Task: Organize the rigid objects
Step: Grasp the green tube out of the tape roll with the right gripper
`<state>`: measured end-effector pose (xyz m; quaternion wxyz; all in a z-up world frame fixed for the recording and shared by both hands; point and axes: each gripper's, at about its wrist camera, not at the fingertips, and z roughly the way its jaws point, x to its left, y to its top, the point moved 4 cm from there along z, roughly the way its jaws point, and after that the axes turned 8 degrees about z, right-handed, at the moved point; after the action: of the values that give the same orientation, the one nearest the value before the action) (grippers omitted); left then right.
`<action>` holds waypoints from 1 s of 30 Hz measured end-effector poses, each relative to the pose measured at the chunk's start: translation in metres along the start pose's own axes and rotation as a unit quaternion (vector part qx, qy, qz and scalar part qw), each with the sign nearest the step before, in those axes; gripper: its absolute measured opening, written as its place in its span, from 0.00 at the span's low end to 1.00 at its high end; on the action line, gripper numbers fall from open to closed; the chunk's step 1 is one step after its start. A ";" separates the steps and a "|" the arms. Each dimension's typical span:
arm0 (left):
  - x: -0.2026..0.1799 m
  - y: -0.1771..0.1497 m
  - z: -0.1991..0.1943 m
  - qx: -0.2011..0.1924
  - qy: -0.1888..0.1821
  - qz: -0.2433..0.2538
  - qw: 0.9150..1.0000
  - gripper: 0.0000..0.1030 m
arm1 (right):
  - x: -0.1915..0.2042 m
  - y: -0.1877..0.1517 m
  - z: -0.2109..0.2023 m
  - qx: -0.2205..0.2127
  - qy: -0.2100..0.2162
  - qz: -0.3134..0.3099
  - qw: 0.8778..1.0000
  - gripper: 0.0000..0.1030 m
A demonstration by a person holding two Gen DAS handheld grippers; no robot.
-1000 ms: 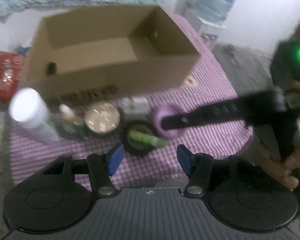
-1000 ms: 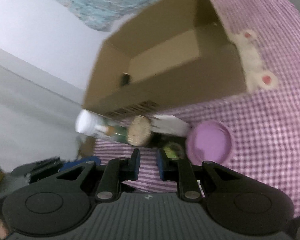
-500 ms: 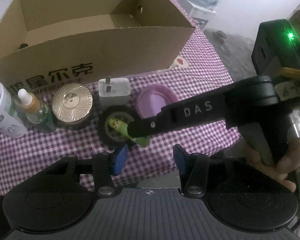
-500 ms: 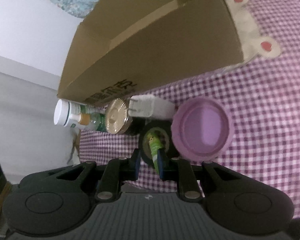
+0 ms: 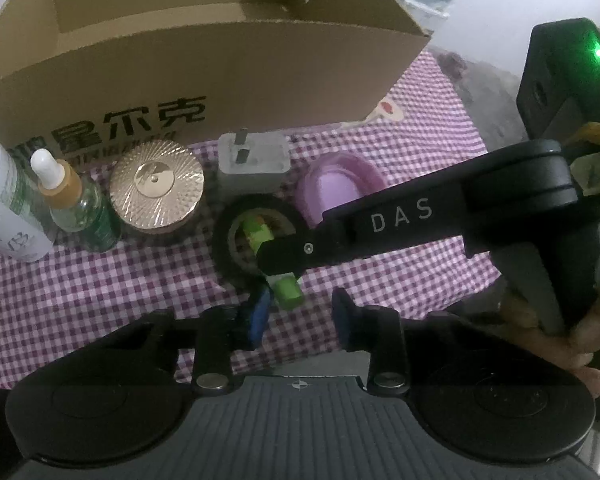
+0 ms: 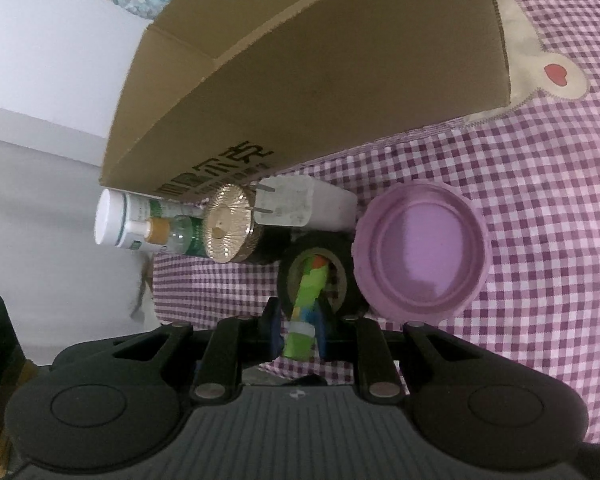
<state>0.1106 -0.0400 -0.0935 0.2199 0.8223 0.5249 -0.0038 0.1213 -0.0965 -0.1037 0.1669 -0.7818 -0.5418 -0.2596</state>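
— Right gripper (image 6: 298,334) is clamping the green tube (image 6: 306,308), which is leaning out of the tape roll (image 6: 320,276).
— Left gripper (image 5: 298,314), jaws just closing on nothing. Lift straight; the roll is touching the purple lid (image 6: 420,248) near the box (image 6: 300,92).

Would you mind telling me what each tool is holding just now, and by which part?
The right tool grips the green tube near its lower end, by the white band; its upper end sits inside the black tape roll. The left tool holds nothing.

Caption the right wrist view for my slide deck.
Right gripper shut on a green tube leaning out of a black tape roll, beside a purple lid.
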 end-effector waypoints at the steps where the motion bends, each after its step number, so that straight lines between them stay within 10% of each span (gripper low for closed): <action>1: 0.001 0.001 0.003 0.001 0.000 -0.001 1.000 0.30 | 0.000 0.000 0.003 0.002 -0.004 0.000 1.000 0.19; 30: -0.009 0.009 0.019 -0.006 0.056 0.024 0.998 0.20 | -0.001 -0.002 0.005 -0.023 0.008 0.011 1.000 0.19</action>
<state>0.1185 -0.0580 -0.1058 0.1948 0.8321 0.5167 0.0506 0.1198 -0.0942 -0.1085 0.1556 -0.7892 -0.5259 -0.2762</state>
